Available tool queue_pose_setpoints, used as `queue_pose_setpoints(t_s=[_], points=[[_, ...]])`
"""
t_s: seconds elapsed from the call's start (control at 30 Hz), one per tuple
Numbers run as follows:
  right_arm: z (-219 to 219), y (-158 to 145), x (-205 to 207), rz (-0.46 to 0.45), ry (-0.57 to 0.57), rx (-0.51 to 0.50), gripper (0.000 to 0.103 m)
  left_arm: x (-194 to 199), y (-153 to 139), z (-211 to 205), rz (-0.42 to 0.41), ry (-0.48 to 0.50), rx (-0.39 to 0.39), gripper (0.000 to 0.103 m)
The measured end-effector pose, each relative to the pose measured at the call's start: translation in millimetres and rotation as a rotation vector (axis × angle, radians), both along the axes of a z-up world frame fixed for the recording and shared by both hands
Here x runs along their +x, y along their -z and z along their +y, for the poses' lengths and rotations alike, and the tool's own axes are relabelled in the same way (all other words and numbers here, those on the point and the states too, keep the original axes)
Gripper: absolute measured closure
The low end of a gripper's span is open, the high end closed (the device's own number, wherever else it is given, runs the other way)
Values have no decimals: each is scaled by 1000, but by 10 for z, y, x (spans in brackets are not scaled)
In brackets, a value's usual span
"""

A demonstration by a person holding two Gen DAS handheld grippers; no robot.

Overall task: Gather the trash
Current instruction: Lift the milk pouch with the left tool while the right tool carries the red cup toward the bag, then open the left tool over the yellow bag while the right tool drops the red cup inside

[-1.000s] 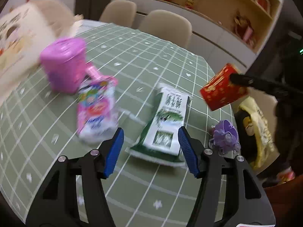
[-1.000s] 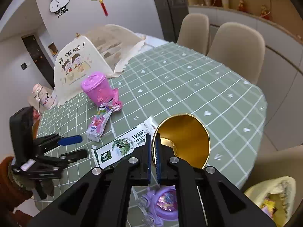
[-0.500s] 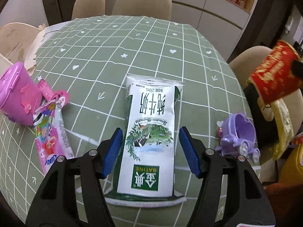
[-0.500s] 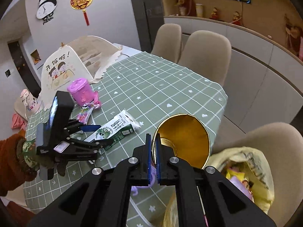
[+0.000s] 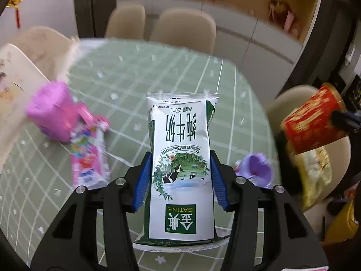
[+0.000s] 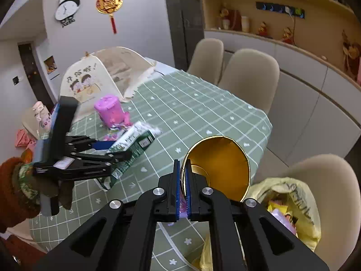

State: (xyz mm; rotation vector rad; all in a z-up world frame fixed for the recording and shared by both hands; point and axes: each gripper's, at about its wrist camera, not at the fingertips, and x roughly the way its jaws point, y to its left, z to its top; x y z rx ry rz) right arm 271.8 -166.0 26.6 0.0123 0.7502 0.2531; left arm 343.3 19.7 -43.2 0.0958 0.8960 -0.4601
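Since the earlier frame the left gripper [image 5: 180, 178] has closed in around the milk pouch [image 5: 180, 164], its jaws just narrowing until both blue pads press the pouch's sides, and the pouch now tilts up off the green checked tablecloth [image 5: 126, 83] instead of lying flat between spread fingers. Going left to right in the left wrist view: a pink toy bin [image 5: 53, 113] stands blurred near the table's left edge, a pink-and-white snack wrapper [image 5: 89, 158] lies just beside it, the pinched pouch fills the middle with its printed side up, a purple toy carriage [image 5: 257, 169] sits at the table's right edge, and the red paper cup [image 5: 313, 122] hangs off the table's right side above a yellow bag. In the right wrist view a gloved hand [image 6: 45, 187] with an orange sleeve holds the left gripper [image 6: 112, 151] on the left, clamped on the pouch [image 6: 133, 144] in front of the pink bin [image 6: 110, 110]. The right gripper [image 6: 183, 187] is pressed nearly together on the rim of the cup [image 6: 218, 167], whose gold inside faces the camera; to its right the yellow trash bag [image 6: 291, 205] sits open on a beige chair [image 6: 327, 180], well apart from the pouch.
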Motion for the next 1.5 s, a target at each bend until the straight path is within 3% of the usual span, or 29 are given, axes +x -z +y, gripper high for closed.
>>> queue_pose_setpoints(t_s=[0.3, 0.5, 0.63, 0.87, 1.1, 1.27, 1.5], points=[[-12, -501, -224, -145, -39, -15, 97, -427, -907, -26, -236, -61, -121, 56], [-329, -744, -480, -223, -2, -36, 97, -572, -1231, -360, -306, -3, -190, 56], [-611, -794, -631, -239, 48, -53, 97, -638, -1286, -688, -304, 53, -248, 56], [-1287, -733, -903, -224, 171, -88, 97, -732, -1156, -1421, -274, 167, -302, 56], [-1945, -548, -1168, -186, 289, -106, 97, -807, -847, -2157, -202, 261, -350, 56], [-2254, -376, -1288, -156, 332, -88, 97, -836, -493, -2581, -164, 307, -307, 56], [-2406, -159, -1258, -121, 318, -32, 97, -670, -5, -2760, -47, 292, -278, 53]])
